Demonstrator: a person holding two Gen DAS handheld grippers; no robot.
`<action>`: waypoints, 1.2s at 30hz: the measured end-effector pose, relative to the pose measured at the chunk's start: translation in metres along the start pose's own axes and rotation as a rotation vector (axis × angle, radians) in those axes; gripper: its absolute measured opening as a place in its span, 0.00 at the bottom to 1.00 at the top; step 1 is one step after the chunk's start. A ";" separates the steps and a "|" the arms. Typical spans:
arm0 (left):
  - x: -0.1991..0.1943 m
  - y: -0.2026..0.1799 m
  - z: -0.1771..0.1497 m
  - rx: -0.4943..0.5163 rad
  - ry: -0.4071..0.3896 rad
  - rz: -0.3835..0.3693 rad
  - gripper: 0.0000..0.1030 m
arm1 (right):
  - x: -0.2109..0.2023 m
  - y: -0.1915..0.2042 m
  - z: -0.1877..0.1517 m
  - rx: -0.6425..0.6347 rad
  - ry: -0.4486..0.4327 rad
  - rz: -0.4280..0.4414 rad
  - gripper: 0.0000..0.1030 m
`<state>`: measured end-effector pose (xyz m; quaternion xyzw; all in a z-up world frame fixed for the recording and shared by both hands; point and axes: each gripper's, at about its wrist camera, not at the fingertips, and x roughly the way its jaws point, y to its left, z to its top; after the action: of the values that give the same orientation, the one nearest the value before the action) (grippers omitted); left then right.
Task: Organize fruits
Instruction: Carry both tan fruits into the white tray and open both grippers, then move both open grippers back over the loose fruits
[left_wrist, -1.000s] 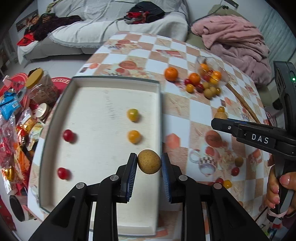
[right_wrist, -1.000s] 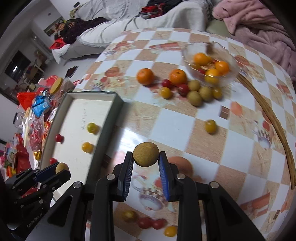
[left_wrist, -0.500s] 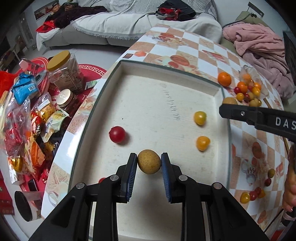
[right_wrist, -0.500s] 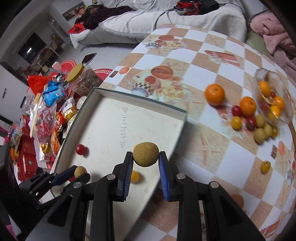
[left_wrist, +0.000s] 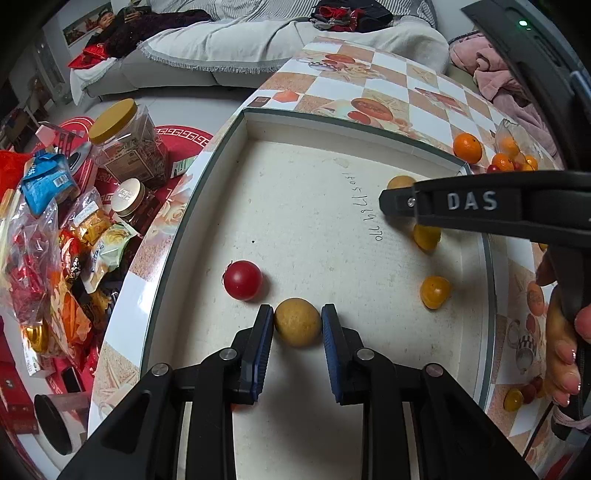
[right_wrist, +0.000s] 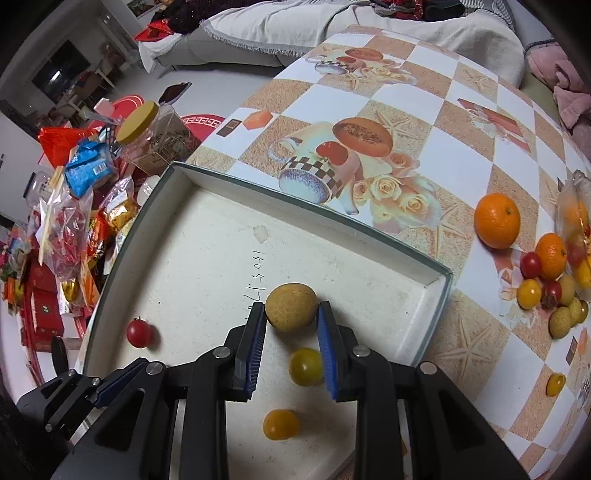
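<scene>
My left gripper (left_wrist: 297, 321) is shut on a tan longan (left_wrist: 297, 322) low over the white tray (left_wrist: 332, 125), beside a red cherry tomato (left_wrist: 242, 280). My right gripper (right_wrist: 291, 312) is shut on another tan longan (right_wrist: 291, 306) over the tray (right_wrist: 332, 218), above two yellow tomatoes (right_wrist: 306, 366) (right_wrist: 280, 424). The right gripper also shows from the side in the left wrist view (left_wrist: 397, 199), with the yellow tomatoes (left_wrist: 435, 291) below it. The left gripper's fingers (right_wrist: 110, 384) show at the lower left of the right wrist view.
Loose oranges (right_wrist: 496, 220), tomatoes and longans (right_wrist: 561, 319) lie on the checked tablecloth right of the tray, by a clear bowl (right_wrist: 576, 206). Snack bags and jars (left_wrist: 125, 144) crowd the floor left of the table. A sofa stands behind.
Both grippers have moved left from the tablecloth to over the tray, each still holding its longan. The left one has come lower, near the red tomato.
</scene>
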<state>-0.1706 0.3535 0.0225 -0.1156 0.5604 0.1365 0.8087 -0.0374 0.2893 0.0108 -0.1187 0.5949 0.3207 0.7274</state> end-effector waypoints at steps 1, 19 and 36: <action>0.000 0.000 0.000 0.004 0.001 0.001 0.28 | 0.001 0.000 0.000 -0.003 0.001 -0.004 0.30; -0.002 -0.009 0.000 0.072 -0.001 0.062 0.74 | -0.047 -0.020 -0.004 0.073 -0.103 0.064 0.78; -0.031 -0.103 0.042 0.225 -0.078 -0.030 0.74 | -0.092 -0.165 -0.099 0.350 -0.112 -0.162 0.78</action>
<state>-0.1078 0.2683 0.0701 -0.0273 0.5384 0.0650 0.8398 -0.0229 0.0777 0.0369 -0.0201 0.5888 0.1588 0.7923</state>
